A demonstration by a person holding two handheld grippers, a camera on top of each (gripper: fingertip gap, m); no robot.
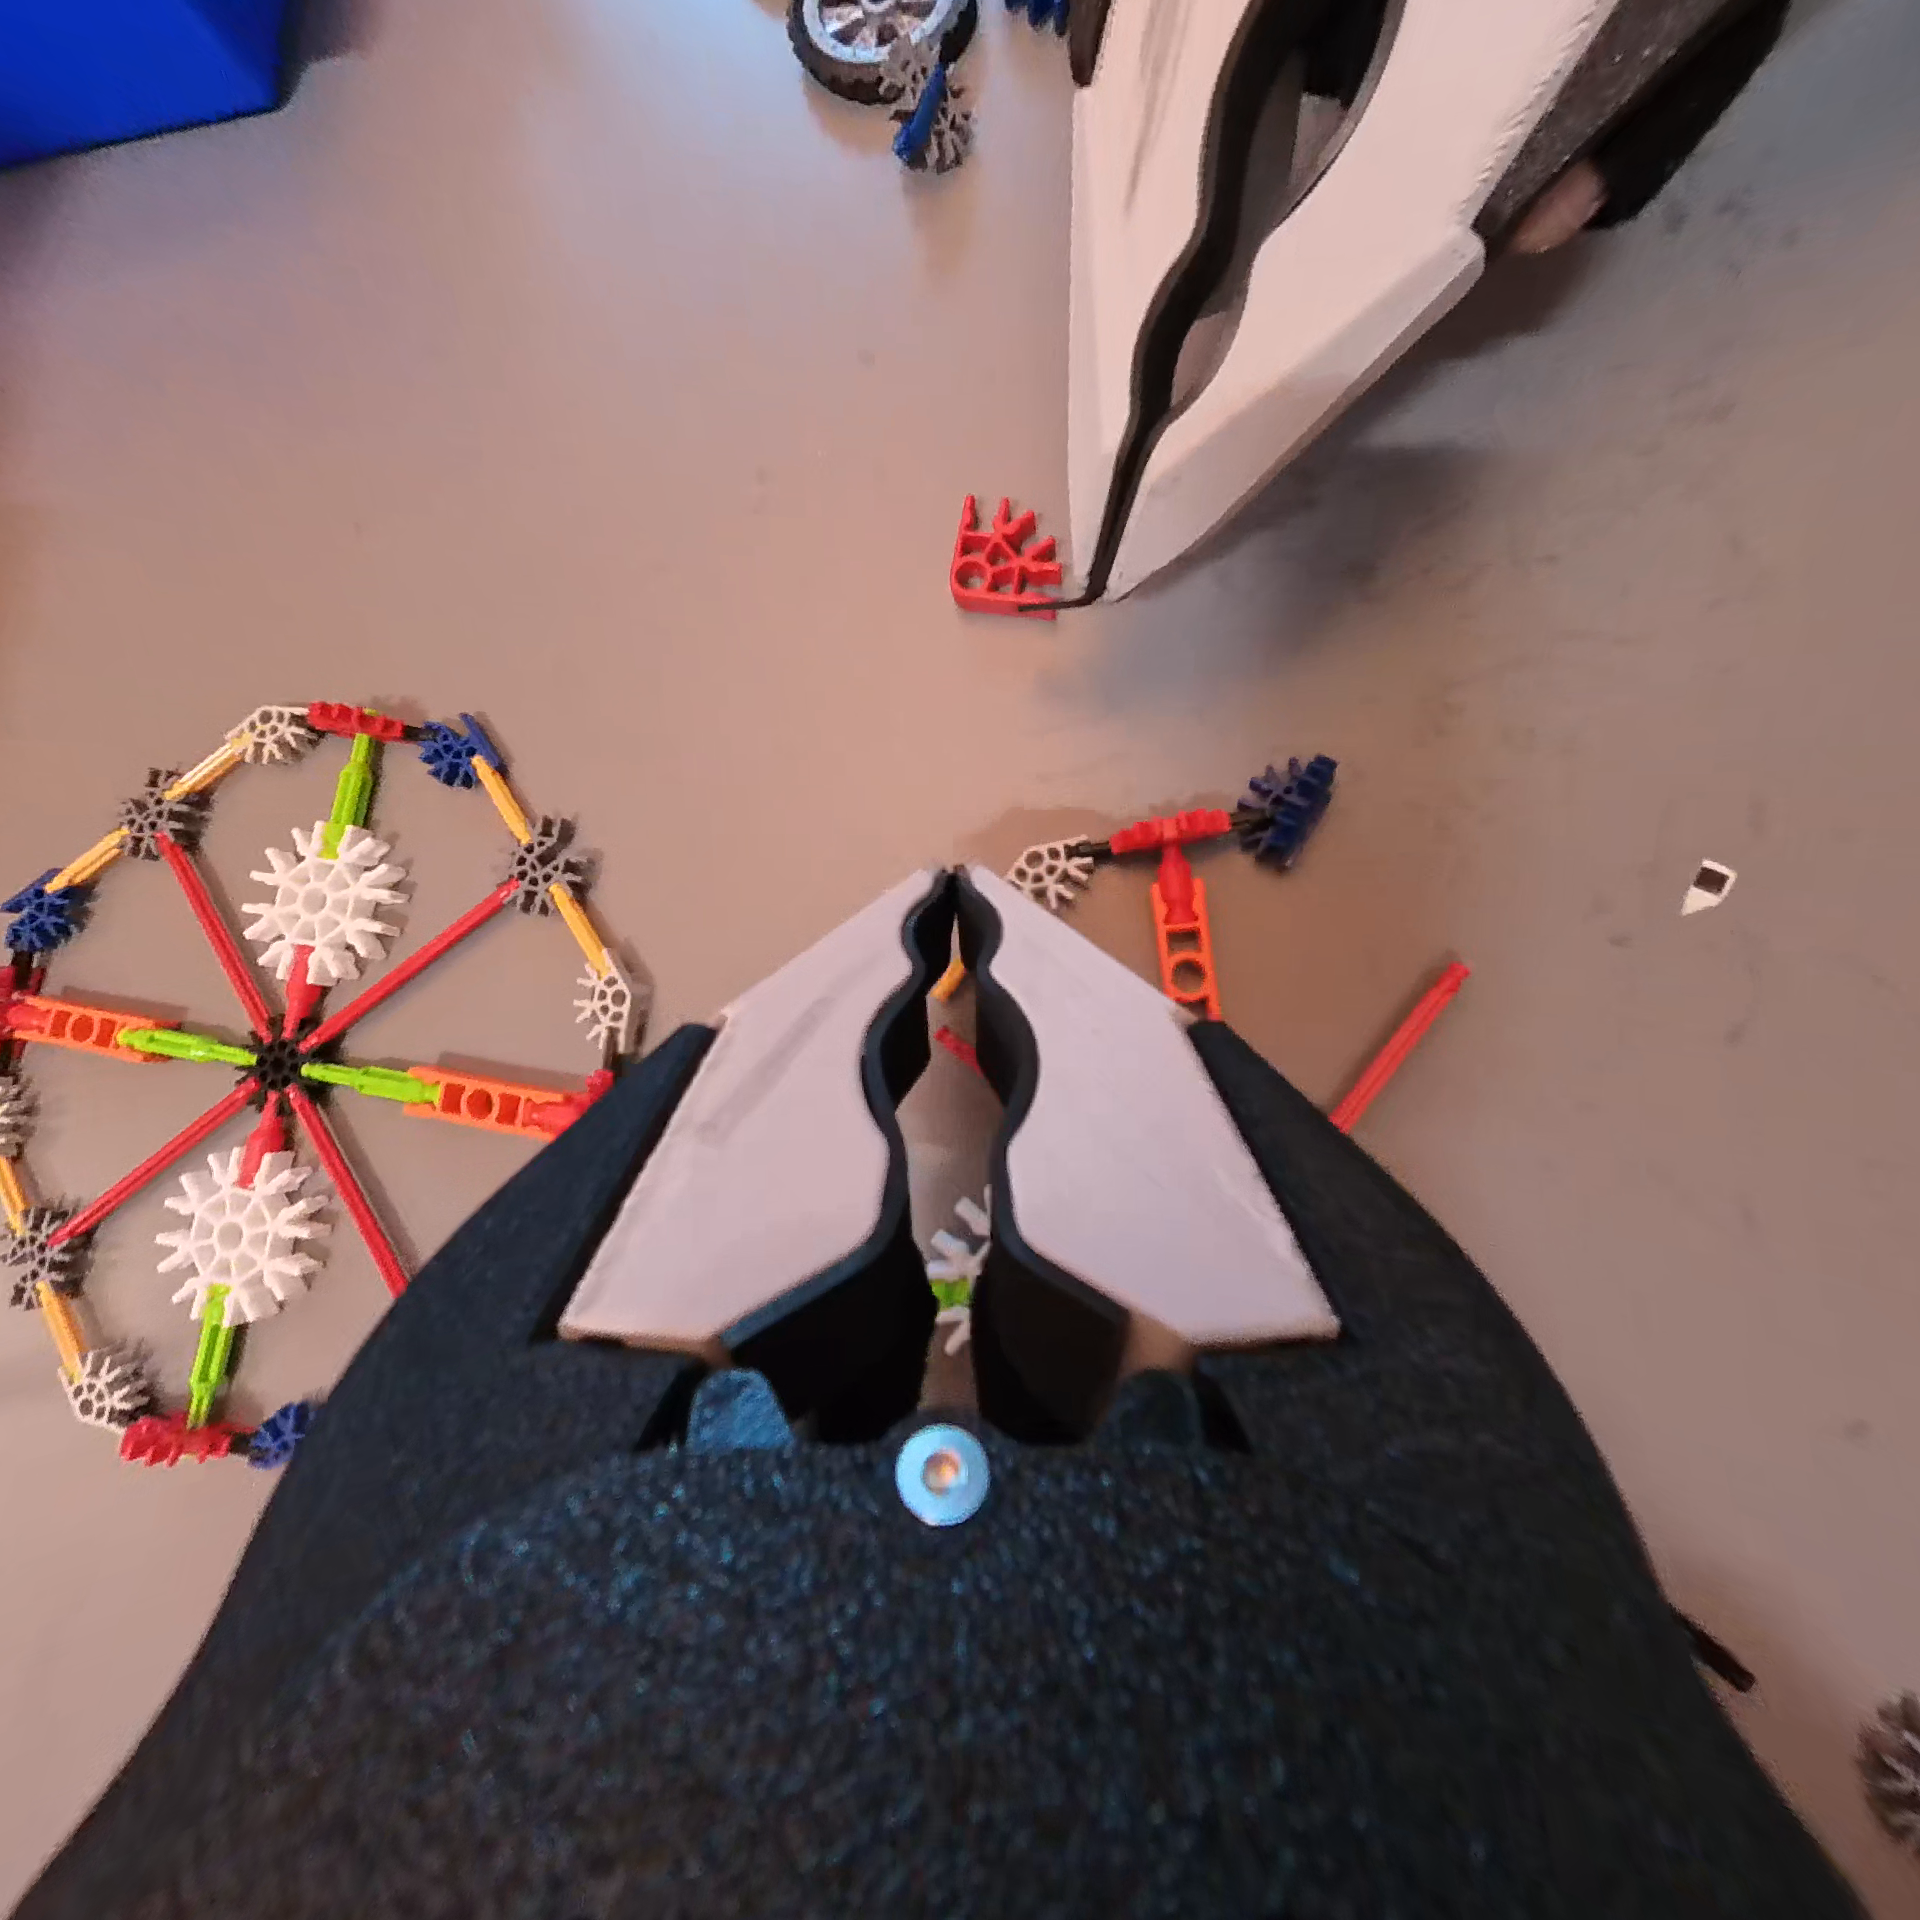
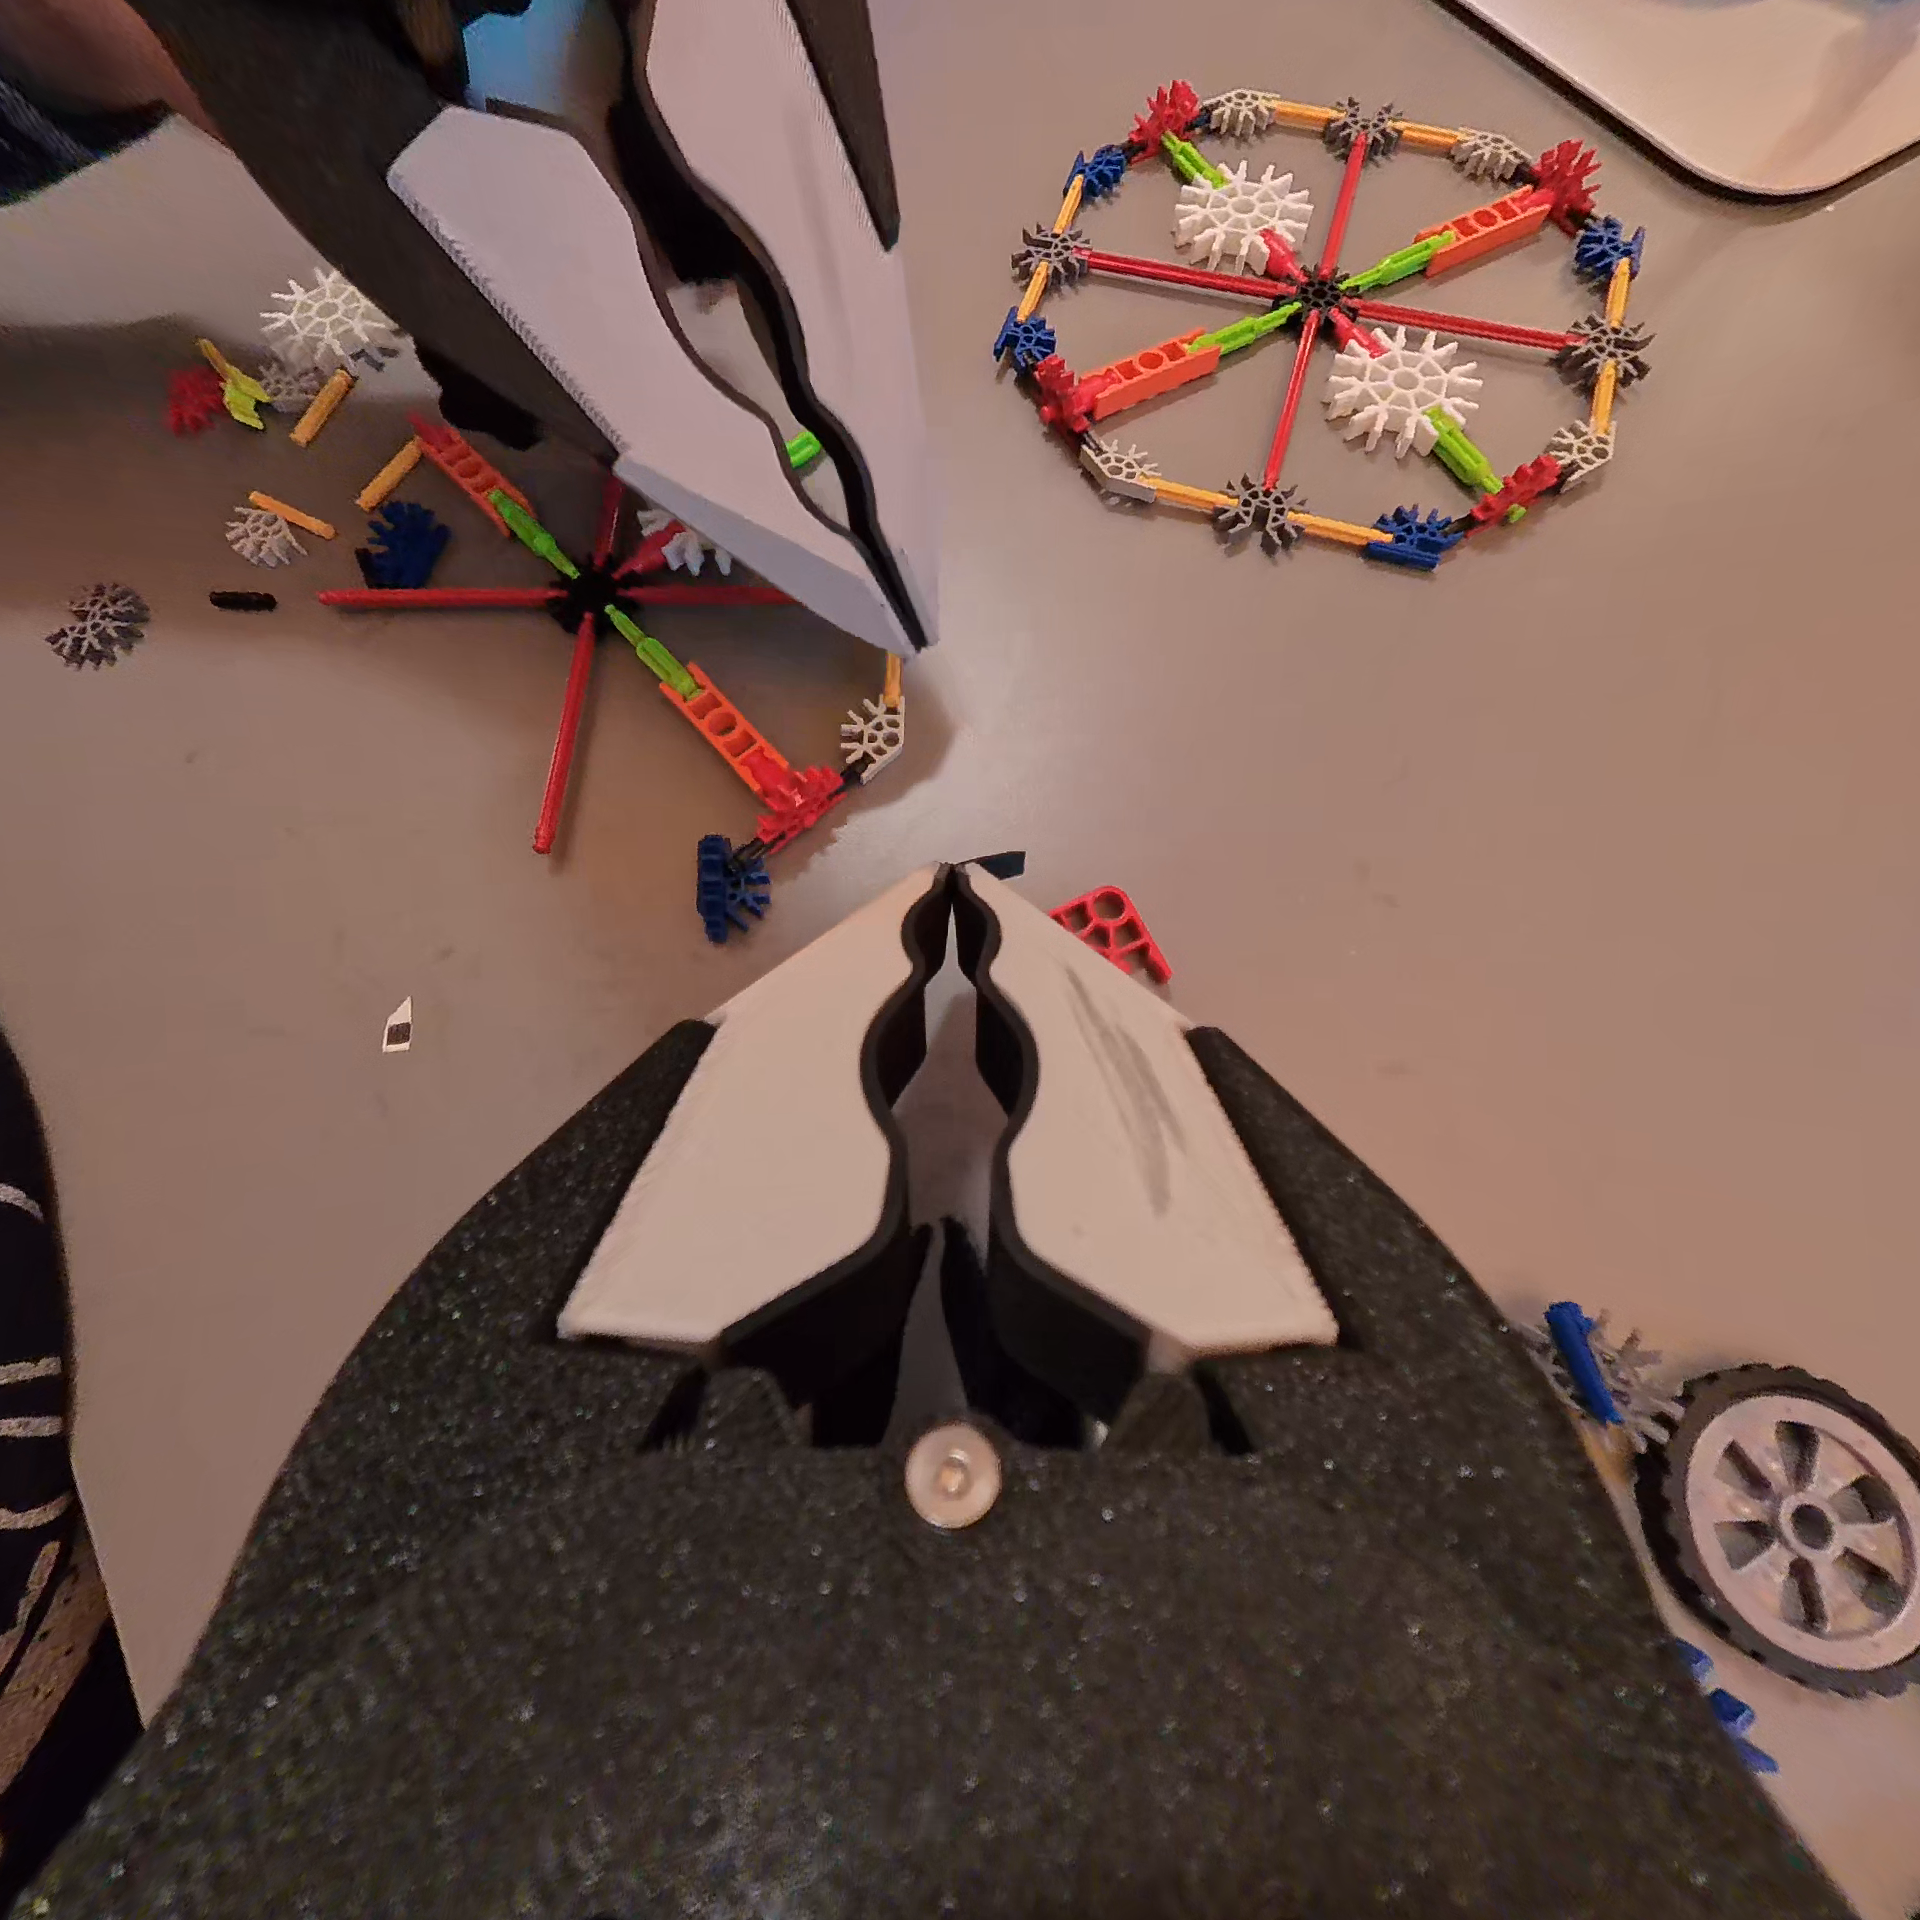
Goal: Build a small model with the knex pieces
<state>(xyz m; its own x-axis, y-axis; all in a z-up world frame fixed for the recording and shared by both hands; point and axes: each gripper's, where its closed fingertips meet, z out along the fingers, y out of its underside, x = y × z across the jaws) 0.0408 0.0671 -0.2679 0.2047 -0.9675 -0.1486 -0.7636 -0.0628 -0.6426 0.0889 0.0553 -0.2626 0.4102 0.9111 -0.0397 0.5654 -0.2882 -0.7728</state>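
Observation:
My left gripper [image 1: 953, 873] is shut and hangs over a partly built rod-and-connector wheel [image 2: 587, 603]. Its tips sit just above that wheel's yellow rim rod [image 2: 891, 681], with a grey connector [image 1: 1051, 871] close beside them. It also shows in the right wrist view [image 2: 914, 639]. My right gripper [image 2: 953, 871] is shut on a short black rod [image 2: 997, 860] that sticks out of its tips. It stands low over the table, right beside a loose red corner connector [image 2: 1112, 930]. In the left wrist view, the right gripper [image 1: 1091, 597] touches that red connector [image 1: 1003, 566] with the rod.
A finished flat wheel [image 1: 275, 1060] of red spokes and white snowflake connectors lies to the side [image 2: 1320, 291]. Loose rods and connectors [image 2: 270, 416] lie scattered. A rubber tyre wheel [image 2: 1808, 1527], a blue box [image 1: 125, 73], a white tray edge [image 2: 1714, 83] and a paper scrap [image 2: 398, 1027] are also here. The tips of one gripper are about 6 cm away from the tips of the other. The partly built rod-and-connector wheel [image 2: 587, 603] lies around 8 cm away from my left fingertips.

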